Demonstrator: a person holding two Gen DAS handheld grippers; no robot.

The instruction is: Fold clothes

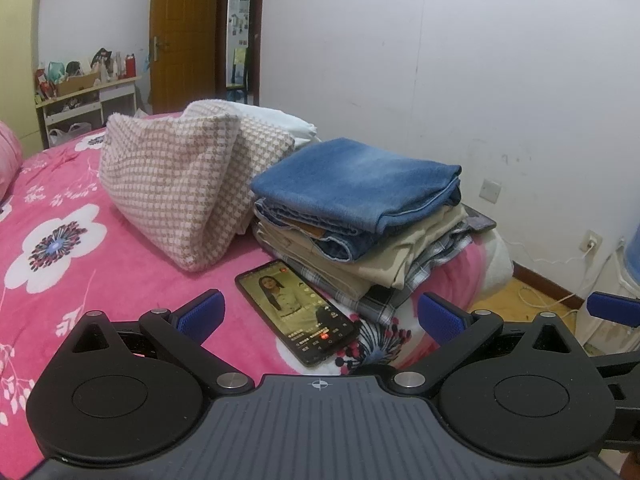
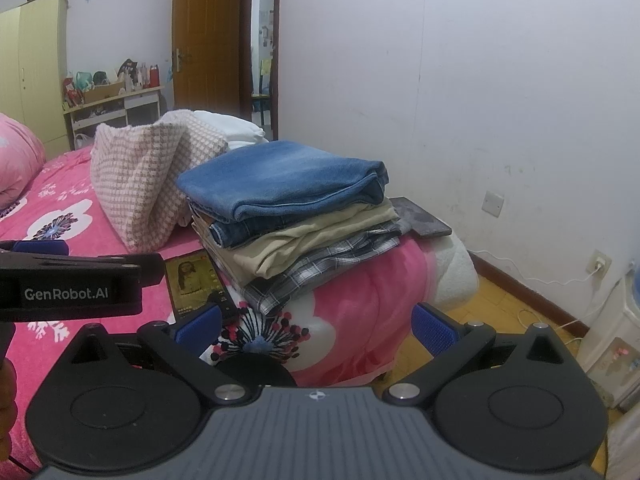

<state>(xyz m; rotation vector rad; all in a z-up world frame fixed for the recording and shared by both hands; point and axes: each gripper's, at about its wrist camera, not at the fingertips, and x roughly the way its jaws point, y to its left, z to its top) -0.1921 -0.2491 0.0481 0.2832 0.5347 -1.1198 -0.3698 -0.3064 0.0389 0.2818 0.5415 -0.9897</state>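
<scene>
A stack of folded clothes rests on the corner of the pink flowered bed [image 1: 60, 208]: blue jeans [image 1: 360, 184] on top, beige trousers [image 1: 384, 264] under them, a plaid garment [image 1: 360, 296] at the bottom. The same jeans [image 2: 280, 180] show in the right wrist view. My left gripper [image 1: 320, 316] is open above the bed, a little short of the stack, with nothing between its blue pads. My right gripper [image 2: 316, 324] is also open and empty, over the bed's corner. The left gripper's body [image 2: 72, 288] shows at the left of the right wrist view.
A lit phone [image 1: 296, 312] lies on the bed just before the stack. A beige checked cushion [image 1: 180, 184] leans left of the clothes, with a white pillow [image 1: 276, 120] behind. A dark tablet [image 2: 420, 216] lies behind the stack. Wall, sockets and cables are at the right.
</scene>
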